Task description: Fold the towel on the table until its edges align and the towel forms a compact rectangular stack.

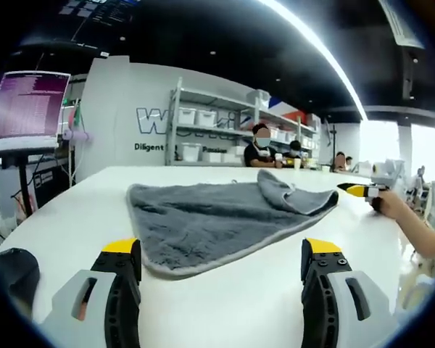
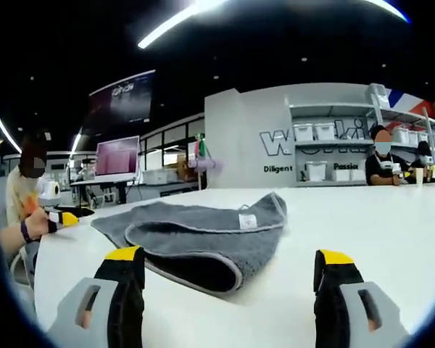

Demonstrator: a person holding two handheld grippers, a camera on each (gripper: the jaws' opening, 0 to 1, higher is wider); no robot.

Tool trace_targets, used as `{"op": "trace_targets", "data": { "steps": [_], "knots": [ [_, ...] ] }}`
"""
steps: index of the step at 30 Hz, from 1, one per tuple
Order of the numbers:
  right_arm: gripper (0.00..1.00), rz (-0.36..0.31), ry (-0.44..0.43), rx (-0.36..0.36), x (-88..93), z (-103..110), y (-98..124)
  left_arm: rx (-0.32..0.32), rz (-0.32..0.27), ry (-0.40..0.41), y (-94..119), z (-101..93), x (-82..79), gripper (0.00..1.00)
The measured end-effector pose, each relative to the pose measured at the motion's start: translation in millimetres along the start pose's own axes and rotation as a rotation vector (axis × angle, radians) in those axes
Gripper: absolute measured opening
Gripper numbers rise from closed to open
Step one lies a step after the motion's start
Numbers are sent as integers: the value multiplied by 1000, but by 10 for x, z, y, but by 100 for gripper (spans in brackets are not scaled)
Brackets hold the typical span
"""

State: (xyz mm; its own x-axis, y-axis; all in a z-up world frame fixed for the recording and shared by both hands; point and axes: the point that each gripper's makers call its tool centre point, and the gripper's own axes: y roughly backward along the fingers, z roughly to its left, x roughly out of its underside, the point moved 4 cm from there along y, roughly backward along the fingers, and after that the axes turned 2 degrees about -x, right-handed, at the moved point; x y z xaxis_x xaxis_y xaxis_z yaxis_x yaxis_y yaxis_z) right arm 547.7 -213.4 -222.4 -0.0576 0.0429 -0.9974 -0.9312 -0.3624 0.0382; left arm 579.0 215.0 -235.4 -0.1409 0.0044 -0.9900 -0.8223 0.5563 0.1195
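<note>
White table (image 1: 225, 304), grey towel (image 1: 217, 221) part-folded, both grippers' fingers apart.

My left gripper (image 1: 221, 262) sits low with its yellow-tipped jaws spread wide apart, nothing between them. My right gripper (image 2: 232, 274) is just as wide, jaws parted and bare. In the left gripper view, my right gripper shows at the far right, held in my hand (image 1: 393, 205).

Fluffy grey cloth towel (image 1: 217, 217), smooth table (image 1: 225, 304)
</note>
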Motion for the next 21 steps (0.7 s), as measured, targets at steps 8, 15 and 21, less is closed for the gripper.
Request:
{"op": "trace_targets", "data": {
  "steps": [8, 15, 21],
  "knots": [
    [99, -50, -35, -17, -55, 1, 57, -14, 19, -69, -129, -88, -47, 92],
    [98, -73, -55, -36, -77, 5, 62, 21, 123, -247, -678, -505, -97, 89],
    [97, -84, -67, -37, -84, 7, 67, 113, 47, -406, -1249, -1097, -511, 86]
  ]
}}
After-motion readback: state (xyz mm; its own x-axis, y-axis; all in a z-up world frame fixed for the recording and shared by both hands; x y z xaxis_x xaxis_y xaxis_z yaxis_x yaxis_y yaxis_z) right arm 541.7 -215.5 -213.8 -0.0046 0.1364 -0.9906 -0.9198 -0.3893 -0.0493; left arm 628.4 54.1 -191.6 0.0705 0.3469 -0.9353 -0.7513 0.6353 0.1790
